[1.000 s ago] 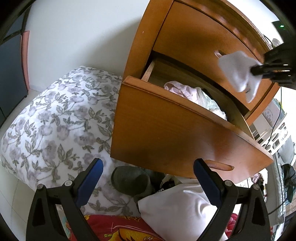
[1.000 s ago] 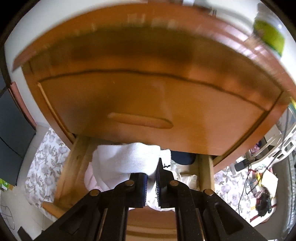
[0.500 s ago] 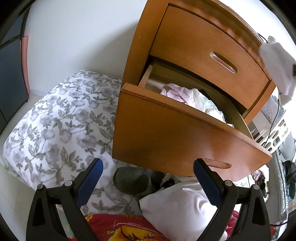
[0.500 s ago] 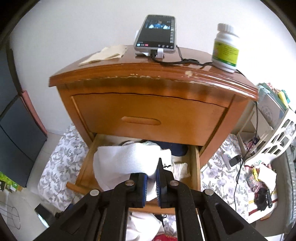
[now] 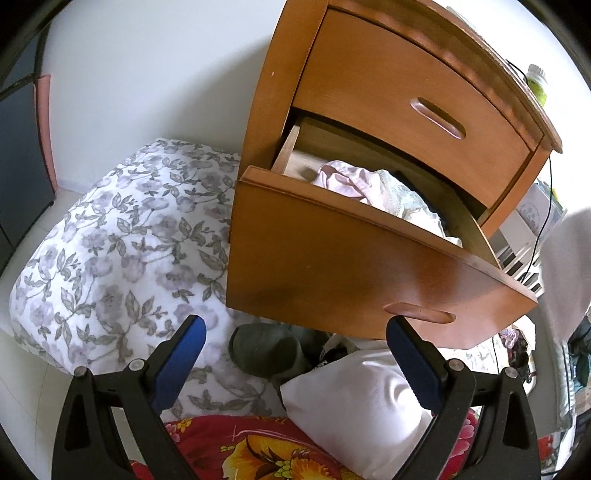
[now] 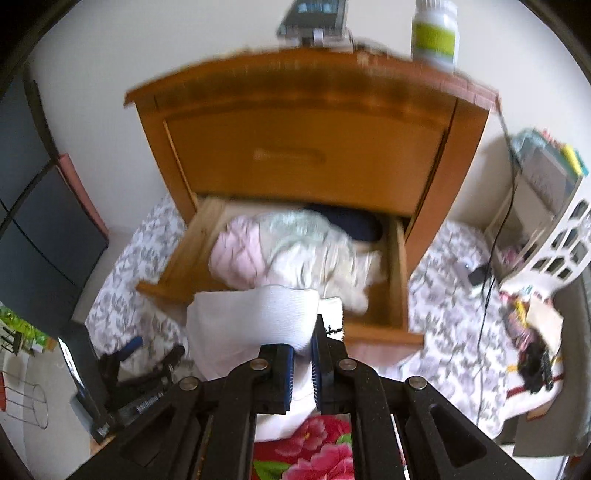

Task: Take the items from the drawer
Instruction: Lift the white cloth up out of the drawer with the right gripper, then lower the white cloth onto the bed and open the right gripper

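The wooden nightstand's lower drawer (image 5: 369, 266) (image 6: 395, 258) stands pulled out. Inside lie a pink garment (image 5: 347, 181) (image 6: 236, 254), pale cloth (image 6: 317, 254) and something dark blue (image 6: 354, 225) at the back. My right gripper (image 6: 303, 354) is shut on a white sock (image 6: 255, 314), held up in front of the drawer and clear of it. That sock shows at the right edge of the left wrist view (image 5: 565, 273). My left gripper (image 5: 295, 332) is open and empty, low in front of the drawer face; it also appears in the right wrist view (image 6: 155, 350).
A flowered quilt (image 5: 118, 236) covers the floor left of the nightstand. A grey sock (image 5: 262, 347), a white cloth (image 5: 354, 406) and a red flowered blanket (image 5: 251, 450) lie below the drawer. A phone (image 6: 314, 18) and a pill bottle (image 6: 436, 33) stand on top. A white rack (image 6: 554, 236) is on the right.
My right gripper has drawn back and up from the drawer with the white sock, which has slid to the right edge of the left wrist view. The left gripper has barely moved.
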Demonstrator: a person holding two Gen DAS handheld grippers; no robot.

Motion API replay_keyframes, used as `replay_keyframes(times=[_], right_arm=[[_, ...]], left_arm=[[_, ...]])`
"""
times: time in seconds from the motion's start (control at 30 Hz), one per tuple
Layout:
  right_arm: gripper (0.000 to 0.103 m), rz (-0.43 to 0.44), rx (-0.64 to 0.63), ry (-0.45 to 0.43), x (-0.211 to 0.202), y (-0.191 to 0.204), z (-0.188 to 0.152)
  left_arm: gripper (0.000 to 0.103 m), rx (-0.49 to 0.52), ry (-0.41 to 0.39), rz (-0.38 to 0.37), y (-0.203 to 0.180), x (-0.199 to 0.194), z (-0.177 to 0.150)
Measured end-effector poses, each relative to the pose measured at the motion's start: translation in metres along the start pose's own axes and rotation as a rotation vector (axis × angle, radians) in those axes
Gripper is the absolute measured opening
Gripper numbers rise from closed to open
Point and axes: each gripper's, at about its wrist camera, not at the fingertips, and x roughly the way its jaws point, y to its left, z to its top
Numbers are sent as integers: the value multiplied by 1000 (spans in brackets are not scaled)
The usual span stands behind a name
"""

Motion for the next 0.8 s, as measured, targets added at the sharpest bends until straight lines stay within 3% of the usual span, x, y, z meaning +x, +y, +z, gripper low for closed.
replay_keyframes(times=[0.4,0.8], right_arm=[[8,14,-5,216,95,15,-40],[11,-5,-4,329,154,30,-58]], left_arm=[[98,-4,15,13,3,4,0],[98,-5,25,17,5,7,-1]])
